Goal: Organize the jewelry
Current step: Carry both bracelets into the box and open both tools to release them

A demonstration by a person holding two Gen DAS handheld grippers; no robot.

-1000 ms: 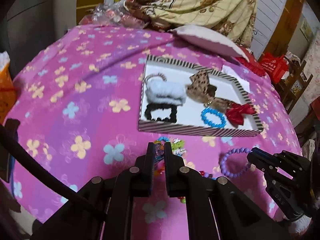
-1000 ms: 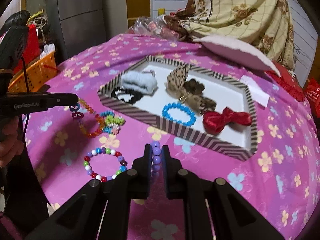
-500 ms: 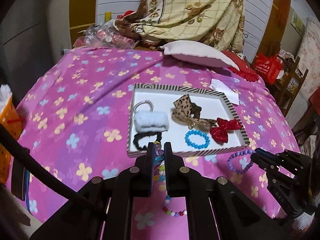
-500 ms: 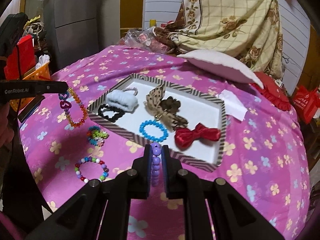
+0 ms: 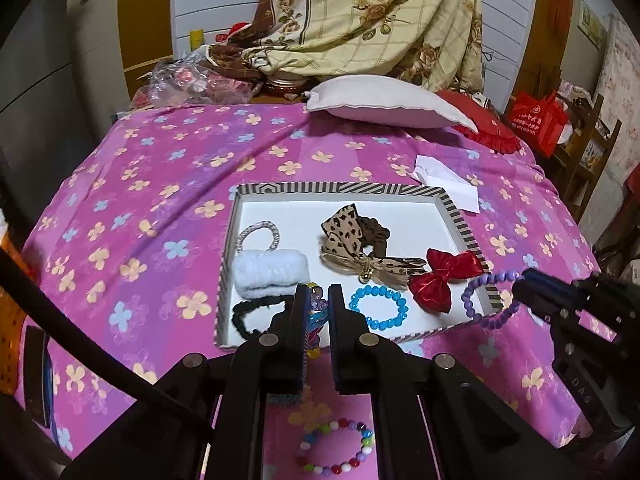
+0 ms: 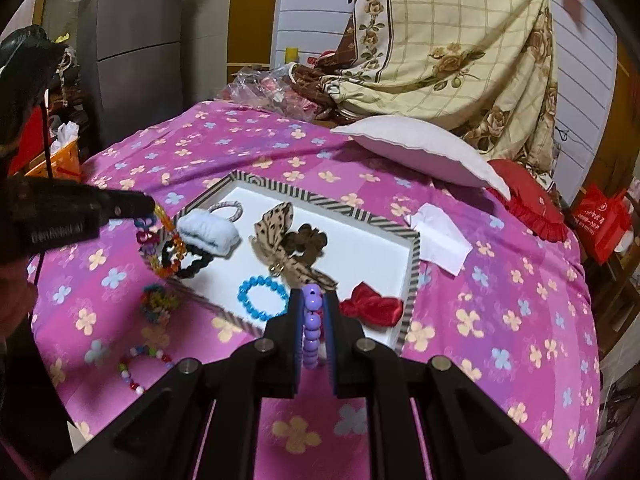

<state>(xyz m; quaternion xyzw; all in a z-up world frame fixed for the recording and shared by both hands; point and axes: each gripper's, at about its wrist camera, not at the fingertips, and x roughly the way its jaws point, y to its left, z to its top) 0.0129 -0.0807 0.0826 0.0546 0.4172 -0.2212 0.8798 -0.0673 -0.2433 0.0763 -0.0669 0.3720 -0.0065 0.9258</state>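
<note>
bow [image 5: 444,278] in tray [image 5: 340,188], pillow [image 5: 384,102] behind

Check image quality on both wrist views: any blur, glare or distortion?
Left wrist: strong fisheye bending with dark vignetted corners; tray sharp, warm indoor light, no glare. Right wrist: same barrel distortion; the multicolour bracelet at lower left looks smeared, the left gripper at the frame edge is soft, purple bead bracelet crisp.

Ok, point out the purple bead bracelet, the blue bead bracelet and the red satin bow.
purple bead bracelet [image 6: 311,322], right wrist view, beads between the fingers.
blue bead bracelet [image 5: 378,307], left wrist view, ring's right-hand beads.
red satin bow [image 5: 445,276], left wrist view, centre knot.
</note>
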